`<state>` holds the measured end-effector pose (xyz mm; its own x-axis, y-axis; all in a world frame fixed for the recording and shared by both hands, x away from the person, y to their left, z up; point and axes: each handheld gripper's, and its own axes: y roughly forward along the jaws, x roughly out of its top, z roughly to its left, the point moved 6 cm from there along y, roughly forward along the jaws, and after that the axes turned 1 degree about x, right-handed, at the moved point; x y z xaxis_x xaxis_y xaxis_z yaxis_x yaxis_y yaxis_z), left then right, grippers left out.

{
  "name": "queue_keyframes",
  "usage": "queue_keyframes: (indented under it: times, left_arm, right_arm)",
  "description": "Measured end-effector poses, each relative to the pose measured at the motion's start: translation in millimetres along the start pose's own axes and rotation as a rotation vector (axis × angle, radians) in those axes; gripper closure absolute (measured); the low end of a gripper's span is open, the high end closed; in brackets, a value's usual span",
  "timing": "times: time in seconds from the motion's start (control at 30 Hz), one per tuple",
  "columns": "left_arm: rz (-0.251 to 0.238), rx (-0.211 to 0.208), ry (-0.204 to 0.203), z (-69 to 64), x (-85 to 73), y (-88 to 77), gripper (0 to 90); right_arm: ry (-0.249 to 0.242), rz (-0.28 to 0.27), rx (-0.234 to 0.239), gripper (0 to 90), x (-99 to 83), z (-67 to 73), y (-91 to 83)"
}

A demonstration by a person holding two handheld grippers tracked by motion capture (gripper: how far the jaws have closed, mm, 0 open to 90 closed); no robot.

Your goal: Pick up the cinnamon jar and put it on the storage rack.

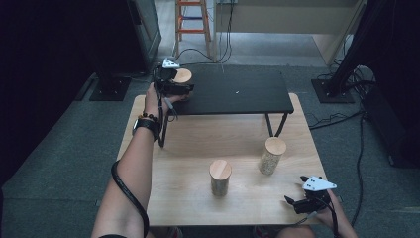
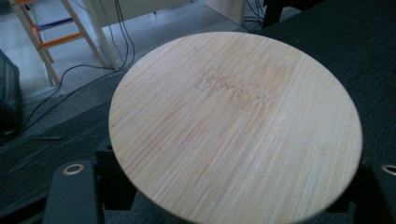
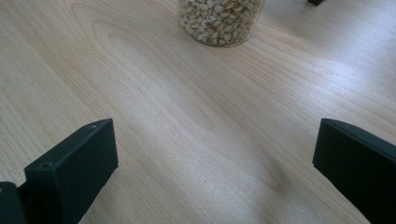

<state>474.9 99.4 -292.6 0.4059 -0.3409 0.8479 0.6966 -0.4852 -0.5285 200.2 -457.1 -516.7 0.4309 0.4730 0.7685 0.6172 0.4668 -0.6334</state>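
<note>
Left claw (image 1: pixel 173 85): black body, grey three-cornered plate on top with dark dots.
Right claw (image 1: pixel 301 200): black, same pale plate, dark holes in it.
Jaws: flat black blocks, each with a small round screw hole ringed in metal.
Cables: thick black, trailing along each forearm.
Left wrist: dark beaded bracelet (image 1: pixel 149 117), black watch (image 1: pixel 145 126).
Sleeves: none, forearms bare.

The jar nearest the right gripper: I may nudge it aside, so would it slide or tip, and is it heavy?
The jar stands tall and narrow on the smooth wooden table, so a push near its bamboo lid would probably tip it; pushing low should slide it. Its clear wall shows pale kernels filling it, so it is likely fairly heavy and possibly breakable.
</note>
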Motion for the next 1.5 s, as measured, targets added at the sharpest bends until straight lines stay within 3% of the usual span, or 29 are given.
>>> queue_keyframes:
  times: [0.07, 0.1, 0.13, 0.27, 0.43, 0.53, 0.57, 0.93, 1.3, 1.5]
  left_arm:
    - [0.019, -0.012, -0.007, -0.2, 0.6, 0.2, 13.4]
    - [0.031, 0.011, 0.002, -3.5, 1.3, 0.1, 3.8]
    - [0.023, 0.017, 0.002, -3.8, 0.2, -2.0, 0.5]
    - [-0.018, -0.005, -0.020, 0.8, -3.6, -11.6, 0.5]
    - [0.013, -0.001, 0.013, 1.3, -6.1, -19.7, 0.6]
    - [-0.027, -0.014, -0.042, 5.3, -15.9, -28.3, 0.6]
    - [-0.034, -0.016, -0.044, 5.7, -18.8, -30.4, 0.7]
    - [-0.017, -0.017, 0.015, 1.1, -34.5, -44.1, 0.7]
    - [-0.059, -0.026, -0.028, -0.3, -60.5, -61.2, 0.7]
    - [-0.063, -0.024, -0.010, -6.5, -66.8, -68.5, 1.1]
  right_arm:
    - [-0.001, 0.000, 0.000, 0.0, 0.0, 0.2, 0.0]
    - [0.000, 0.000, 0.000, 0.0, 0.0, 0.3, -0.1]
    - [0.000, 0.000, 0.000, 0.0, 0.0, 0.2, 0.0]
    - [0.000, 0.002, -0.001, 0.0, 0.2, 0.4, 0.0]
    - [0.002, 0.000, -0.002, 0.0, 0.0, 0.3, 0.0]
    - [0.000, 0.000, -0.001, 0.0, 0.1, 0.1, 0.1]
    - [0.000, 0.001, -0.002, 0.0, 0.1, 0.2, 0.0]
    - [0.002, 0.003, -0.006, 0.0, 0.3, 0.8, 0.1]
    - [0.001, 0.004, -0.008, 0.0, 0.3, 1.3, -0.1]
    - [0.000, 0.005, -0.008, 0.0, 0.5, 1.5, 0.0]
